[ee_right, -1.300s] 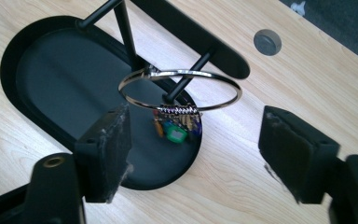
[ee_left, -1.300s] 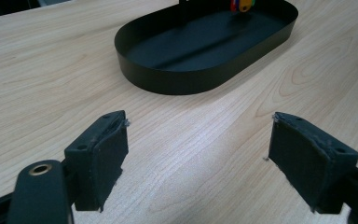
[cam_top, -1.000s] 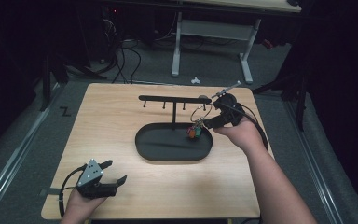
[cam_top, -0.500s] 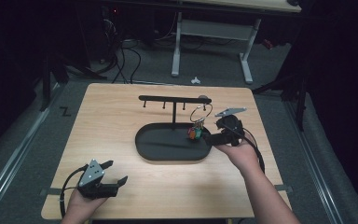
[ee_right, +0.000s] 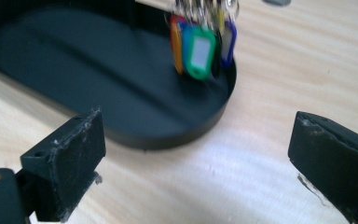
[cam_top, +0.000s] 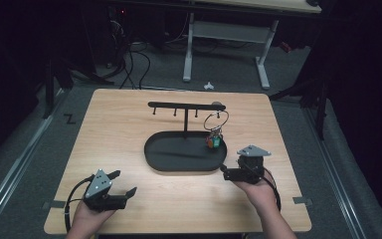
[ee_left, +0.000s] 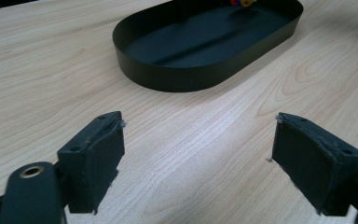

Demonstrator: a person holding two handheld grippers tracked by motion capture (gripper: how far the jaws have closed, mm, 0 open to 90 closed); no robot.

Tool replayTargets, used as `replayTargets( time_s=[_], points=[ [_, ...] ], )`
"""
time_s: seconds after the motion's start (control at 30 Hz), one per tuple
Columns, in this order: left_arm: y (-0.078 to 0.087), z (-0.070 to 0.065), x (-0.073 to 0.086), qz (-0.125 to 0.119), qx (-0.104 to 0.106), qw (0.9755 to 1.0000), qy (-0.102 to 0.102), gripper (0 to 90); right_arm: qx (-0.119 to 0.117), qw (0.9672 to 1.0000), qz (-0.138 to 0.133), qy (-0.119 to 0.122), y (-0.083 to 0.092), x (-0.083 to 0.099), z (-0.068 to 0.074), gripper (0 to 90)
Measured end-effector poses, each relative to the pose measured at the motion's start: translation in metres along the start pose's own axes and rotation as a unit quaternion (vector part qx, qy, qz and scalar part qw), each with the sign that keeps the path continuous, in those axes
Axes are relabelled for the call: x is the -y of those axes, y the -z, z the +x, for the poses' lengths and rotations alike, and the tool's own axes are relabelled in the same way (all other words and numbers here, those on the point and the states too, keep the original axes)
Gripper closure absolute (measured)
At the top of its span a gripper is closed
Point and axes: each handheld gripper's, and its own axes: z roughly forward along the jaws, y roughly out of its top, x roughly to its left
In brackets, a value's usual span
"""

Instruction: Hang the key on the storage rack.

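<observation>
Black and oval, a shallow tray [cam_top: 179,162] sits at the middle of the pale wooden surface [cam_top: 119,124] in the high view, with a black T-shaped stand [cam_top: 185,115] rising from its far side. From the right end of the stand's crossbar hangs a metal ring [cam_top: 216,120] carrying a bunch of coloured key tags [cam_top: 214,141], which dangle over the tray's right end. The right tool [cam_top: 225,172] lies in the lower right of the frame, just beside the tray's right rim, held by a hand [cam_top: 256,191]; in the right gripper view its jaws are spread wide with nothing between them, and the tags [ee_right: 200,42] hang ahead. The left tool [cam_top: 122,183], in the lower left, well apart from the tray, is likewise spread over bare wood.
</observation>
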Motion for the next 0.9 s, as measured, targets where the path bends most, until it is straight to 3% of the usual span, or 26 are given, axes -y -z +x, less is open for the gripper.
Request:
replayTargets(
  time_s=[0.1, 0.13, 0.17, 0.27, 0.3, 0.33, 0.4, 0.43, 0.53, 0.9],
  points=[
    [-0.001, -0.003, -0.001, -0.003, 0.000, 1.0000, -0.005, 16.3, -0.007, 1.0000, 0.000, 0.002, 0.002, 0.022, 0.007, 4.2],
    [-0.001, -0.003, -0.001, -0.003, 0.000, 1.0000, -0.005, 16.2, -0.007, 1.0000, 0.000, 0.002, 0.002, 0.022, 0.007, 4.2],
    [-0.001, -0.004, -0.002, 0.000, 0.001, 1.0000, -0.007, 16.0, -0.003, 0.9993, -0.038, -0.002, 0.007, 0.047, 0.019, 4.1],
    [-0.002, -0.004, -0.003, -0.001, 0.002, 1.0000, -0.004, 15.6, 0.000, 0.9970, -0.076, -0.014, 0.017, 0.072, 0.029, 5.6],
    [-0.002, -0.004, -0.003, -0.001, 0.002, 1.0000, -0.004, 15.5, 0.000, 0.9970, -0.076, -0.014, 0.017, 0.072, 0.029, 5.6],
    [-0.001, -0.005, -0.004, -0.002, 0.001, 1.0000, -0.008, 15.3, -0.022, 0.9971, -0.073, -0.008, 0.024, 0.072, 0.032, 5.4],
    [0.000, -0.005, -0.004, 0.000, 0.002, 1.0000, -0.009, 15.2, -0.008, 0.9967, -0.081, -0.010, 0.022, 0.077, 0.031, 5.7],
    [0.000, -0.005, -0.004, -0.001, 0.002, 1.0000, -0.007, 15.2, -0.006, 0.9976, -0.068, -0.007, 0.019, 0.078, 0.030, 5.7],
    [0.000, -0.006, -0.003, 0.000, 0.002, 0.9999, -0.010, 15.2, -0.007, 0.9988, -0.049, 0.001, 0.012, 0.078, 0.029, 5.7],
    [0.009, -0.003, 0.001, 0.001, 0.002, 1.0000, -0.008, 15.3, -0.015, 0.9989, -0.042, 0.015, 0.003, 0.071, 0.035, 6.0]
  ],
)
